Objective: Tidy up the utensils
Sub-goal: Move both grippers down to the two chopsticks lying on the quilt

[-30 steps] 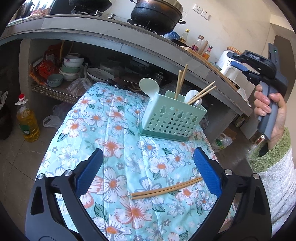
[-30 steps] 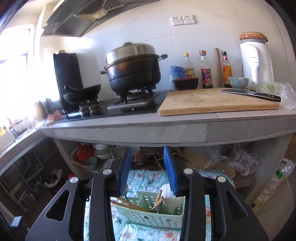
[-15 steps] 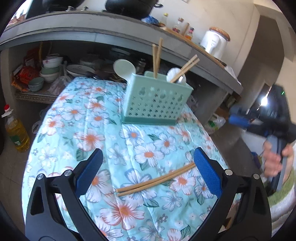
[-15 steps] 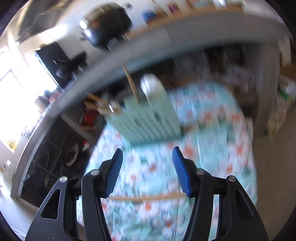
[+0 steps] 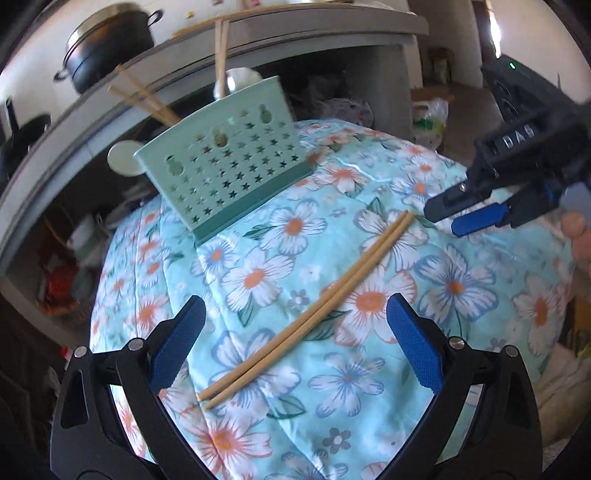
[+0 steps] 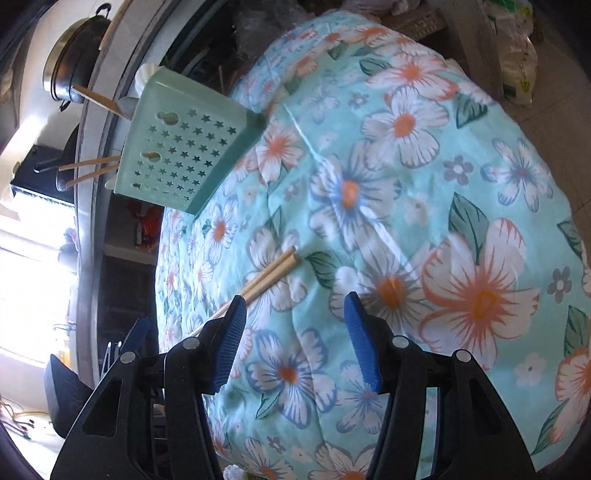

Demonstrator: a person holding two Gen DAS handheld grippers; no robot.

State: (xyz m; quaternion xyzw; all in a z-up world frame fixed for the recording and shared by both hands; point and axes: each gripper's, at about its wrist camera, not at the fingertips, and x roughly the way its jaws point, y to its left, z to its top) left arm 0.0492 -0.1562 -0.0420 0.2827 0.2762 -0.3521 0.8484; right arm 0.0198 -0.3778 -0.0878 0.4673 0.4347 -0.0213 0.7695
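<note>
A pair of wooden chopsticks [image 5: 314, 306] lies side by side on the flowered cloth [image 5: 461, 295]. My left gripper [image 5: 291, 332] hovers open over their near half, a finger on each side, touching nothing. A green star-holed caddy [image 5: 225, 173] at the cloth's far end holds more chopsticks and pale spoons. My right gripper [image 5: 443, 221] comes in from the right, just off the chopsticks' far end. In the right wrist view the right gripper [image 6: 295, 314] is open and empty. The chopsticks [image 6: 273, 273] run behind its left finger, and the caddy [image 6: 184, 147] is beyond.
A grey counter [image 5: 332, 33] with a black pot [image 5: 107, 55] runs behind the caddy. Bowls and packets fill the shelf under it [image 5: 62, 266]. Plastic bags [image 5: 430, 118] lie on the floor past the cloth's far right edge.
The right gripper has dropped from counter height down to the cloth, rolled, and its jaws have widened. The left gripper has rolled and moved in over the chopsticks.
</note>
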